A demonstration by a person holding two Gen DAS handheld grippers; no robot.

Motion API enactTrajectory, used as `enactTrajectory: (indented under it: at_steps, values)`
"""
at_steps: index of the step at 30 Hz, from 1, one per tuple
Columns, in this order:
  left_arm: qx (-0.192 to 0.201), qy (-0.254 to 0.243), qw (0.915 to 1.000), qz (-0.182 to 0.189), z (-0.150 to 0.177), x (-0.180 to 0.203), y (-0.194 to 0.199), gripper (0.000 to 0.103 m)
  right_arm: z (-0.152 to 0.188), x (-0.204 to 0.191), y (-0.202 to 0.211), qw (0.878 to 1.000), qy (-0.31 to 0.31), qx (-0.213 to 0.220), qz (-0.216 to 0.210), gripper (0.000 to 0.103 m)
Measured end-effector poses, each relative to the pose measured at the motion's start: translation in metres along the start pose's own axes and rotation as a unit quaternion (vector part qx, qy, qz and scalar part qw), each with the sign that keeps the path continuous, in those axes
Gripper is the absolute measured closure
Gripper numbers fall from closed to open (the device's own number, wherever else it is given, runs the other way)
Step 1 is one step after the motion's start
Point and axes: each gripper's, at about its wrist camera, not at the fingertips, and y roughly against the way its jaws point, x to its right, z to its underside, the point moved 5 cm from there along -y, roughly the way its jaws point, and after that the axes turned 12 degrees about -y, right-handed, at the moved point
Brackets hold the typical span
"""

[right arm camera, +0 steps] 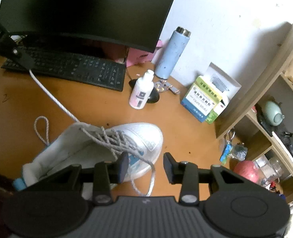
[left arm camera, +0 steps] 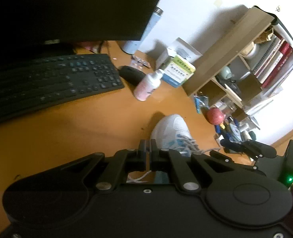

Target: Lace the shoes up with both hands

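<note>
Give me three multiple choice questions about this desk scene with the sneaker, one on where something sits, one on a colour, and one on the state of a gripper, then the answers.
1. Where is the white sneaker?
A. On the wooden desk
B. Inside the shelf unit
C. On the keyboard

2. What colour is the tall bottle by the wall?
A. Red
B. Light blue
C. Black

3. How is the right gripper?
A. Shut on the bottle
B. Shut on the mouse
C. Open, with a lace loop hanging between its fingers

Answers: A, the sneaker rests on the desk surface; B, the bottle's body is pale blue with a metal cap; C, the pads stand apart without pressing the lace.
</note>
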Motion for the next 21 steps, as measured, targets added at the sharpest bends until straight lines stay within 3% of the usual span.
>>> enactTrajectory:
  at_steps: [5,18,21]
  values:
    - [-0.005,0.004,0.9998,-0.017,0.007,-0.006,0.012,0.103,0.0,-0.01,0.001,1.0,0.006,-0.004,-0.018,0.06]
    - [-0.036,0.043,0.9898,-0.131,0.047,-0.073,0.073,0.103,0.006,-0.004,-0.007,1.0,0.005,-0.023,-0.012,0.057]
    - [-0.036,0.053,0.9877,-0.142,0.051,-0.083,0.08,0.103,0.007,-0.001,-0.008,1.0,-0.001,-0.025,-0.011,0.055]
